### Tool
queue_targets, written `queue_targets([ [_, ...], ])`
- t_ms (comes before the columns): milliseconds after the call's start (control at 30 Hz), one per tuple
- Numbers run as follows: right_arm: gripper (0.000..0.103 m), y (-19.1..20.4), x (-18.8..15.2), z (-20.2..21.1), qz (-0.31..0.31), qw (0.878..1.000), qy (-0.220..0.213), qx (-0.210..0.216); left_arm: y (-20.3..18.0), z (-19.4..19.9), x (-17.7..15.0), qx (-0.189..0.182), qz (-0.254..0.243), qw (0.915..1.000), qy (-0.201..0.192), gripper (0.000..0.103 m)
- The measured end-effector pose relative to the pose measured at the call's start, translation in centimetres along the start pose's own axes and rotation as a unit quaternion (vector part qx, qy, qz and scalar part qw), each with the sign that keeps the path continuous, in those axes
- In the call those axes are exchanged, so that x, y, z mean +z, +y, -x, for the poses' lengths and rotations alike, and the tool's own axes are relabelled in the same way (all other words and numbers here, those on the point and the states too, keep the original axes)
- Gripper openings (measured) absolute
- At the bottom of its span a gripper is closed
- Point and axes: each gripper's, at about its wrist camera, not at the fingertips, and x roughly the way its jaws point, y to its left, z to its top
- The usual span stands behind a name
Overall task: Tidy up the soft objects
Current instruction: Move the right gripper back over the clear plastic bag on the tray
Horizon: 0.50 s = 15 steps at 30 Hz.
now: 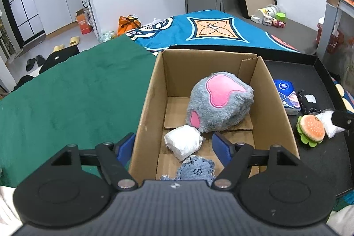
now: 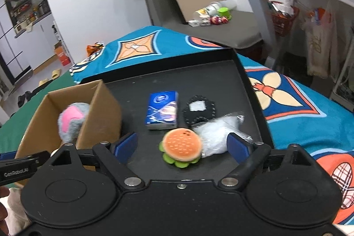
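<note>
Two wide-open, empty tools, left gripper (image 1: 173, 146) above cardboard box (image 1: 146, 103), right gripper (image 2: 182, 146) over burger plush (image 2: 181, 147) on black tray (image 2: 221, 85)

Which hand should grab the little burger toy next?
Probably the right. The right gripper is open with the burger toy right between its fingers on the black tray. The left gripper hangs open over the cardboard box.

Box (image 1: 150, 107) sits on tray (image 2: 221, 81), left side. In box: plush (image 1: 219, 101) far, bundle (image 1: 183, 142) and patch (image 1: 195, 170) near. Right of box: tissues (image 2: 162, 110), pad (image 2: 200, 110), burger (image 2: 181, 147), bag (image 2: 218, 134).
</note>
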Motion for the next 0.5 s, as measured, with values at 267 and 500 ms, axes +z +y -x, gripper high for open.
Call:
queue_targets([
  [267, 0.084, -3.7, -0.1, -1.3, -0.074, 0.997, 0.018, 0.004, -1.2, -0.2, 0.3, 0.022, -0.02, 0.9996, 0.002, 0.079],
  [500, 0.084, -6.3, -0.3, -2.2, -0.138, 0.99, 0.026, 0.017, -1.8, -0.6, 0.4, 0.04, -0.029, 0.9988, 0.003, 0.08],
])
